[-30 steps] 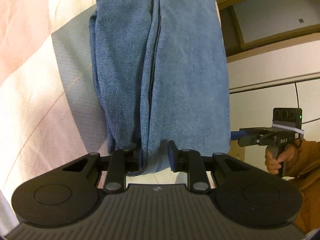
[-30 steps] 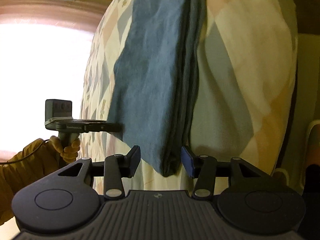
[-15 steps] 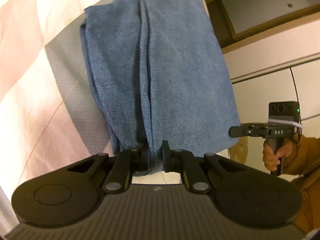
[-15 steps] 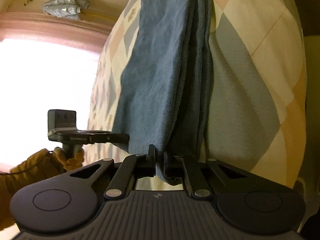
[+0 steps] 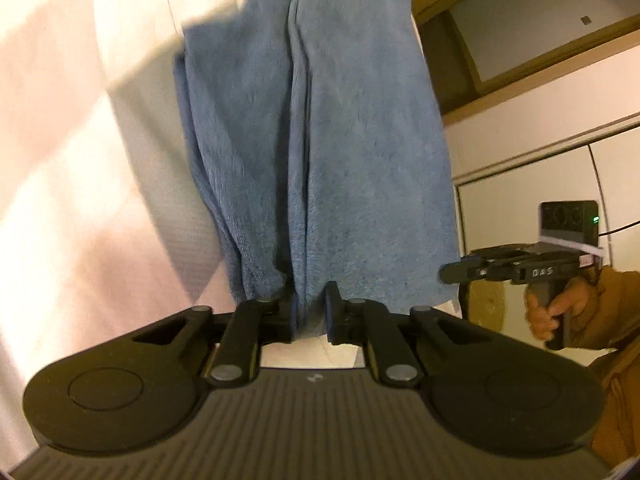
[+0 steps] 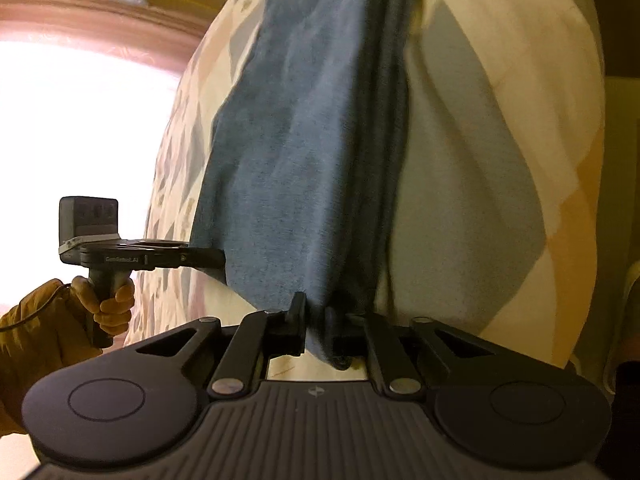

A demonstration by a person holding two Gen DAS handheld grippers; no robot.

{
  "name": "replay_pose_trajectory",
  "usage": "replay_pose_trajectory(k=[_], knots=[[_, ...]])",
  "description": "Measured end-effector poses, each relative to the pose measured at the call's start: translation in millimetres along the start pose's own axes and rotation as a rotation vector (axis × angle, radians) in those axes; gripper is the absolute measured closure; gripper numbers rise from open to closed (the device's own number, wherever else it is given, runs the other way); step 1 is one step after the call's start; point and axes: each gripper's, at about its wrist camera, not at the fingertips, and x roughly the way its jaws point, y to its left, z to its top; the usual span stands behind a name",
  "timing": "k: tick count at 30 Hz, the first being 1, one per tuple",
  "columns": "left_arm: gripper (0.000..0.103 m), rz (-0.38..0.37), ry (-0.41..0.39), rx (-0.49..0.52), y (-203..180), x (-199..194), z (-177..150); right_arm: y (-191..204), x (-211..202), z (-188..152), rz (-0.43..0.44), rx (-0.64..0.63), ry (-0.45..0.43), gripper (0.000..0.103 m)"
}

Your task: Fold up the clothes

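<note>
A blue folded garment (image 5: 320,140) lies on the checked bedspread and hangs over the bed's edge. My left gripper (image 5: 310,312) is shut on its near edge, with the cloth bunched between the jaws. My right gripper (image 6: 320,326) is shut on the other corner of the same edge (image 6: 304,184). Each gripper shows in the other's view: the right one (image 5: 452,272) at the garment's right corner, the left one (image 6: 216,258) at its left corner. The fingertips are partly hidden by cloth.
The checked bedspread (image 5: 80,160) in pink, cream and grey runs under the garment. A white cabinet and wood-framed panel (image 5: 540,80) stand to the right. A bright window (image 6: 80,140) is at the left of the right wrist view.
Both grippers closed on the garment's edge from open a second ago. Since half a second ago they have lifted and shifted the cloth a little; the views are motion-blurred.
</note>
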Motion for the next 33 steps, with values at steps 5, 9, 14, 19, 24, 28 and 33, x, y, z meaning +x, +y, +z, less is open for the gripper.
replay_pose_trajectory(k=[5, 9, 14, 19, 24, 28, 33], knots=[[0.093, 0.096, -0.140, -0.030, -13.0, -47.0, -1.5, 24.9, -40.2, 19.5, -0.160, -0.083, -0.118, 0.072], [0.093, 0.077, -0.201, 0.078, -44.9, -16.6, 17.2, 59.6, -31.6, 35.7, -0.173, -0.292, -0.171, 0.072], [0.095, 0.136, -0.128, 0.146, -29.7, 36.2, 19.0, 72.4, 11.3, 36.6, -0.222, -0.479, -0.129, 0.073], [0.100, 0.132, -0.133, 0.079, -14.0, 20.9, -0.8, 61.3, 9.3, 23.8, -0.311, -0.546, -0.087, 0.082], [0.091, 0.424, -0.110, 0.384, -68.8, -2.3, -17.6, 97.3, -2.1, 3.1, -0.403, -0.730, -0.091, 0.061], [0.078, 0.600, -0.044, 0.836, -107.6, 11.0, -62.4, 120.4, 11.1, -41.2, -0.443, -0.985, -0.084, 0.046], [0.069, 0.785, 0.025, 1.223, -110.2, 59.4, -104.8, 119.0, 48.7, -99.8, -0.610, -1.337, -0.048, 0.029]])
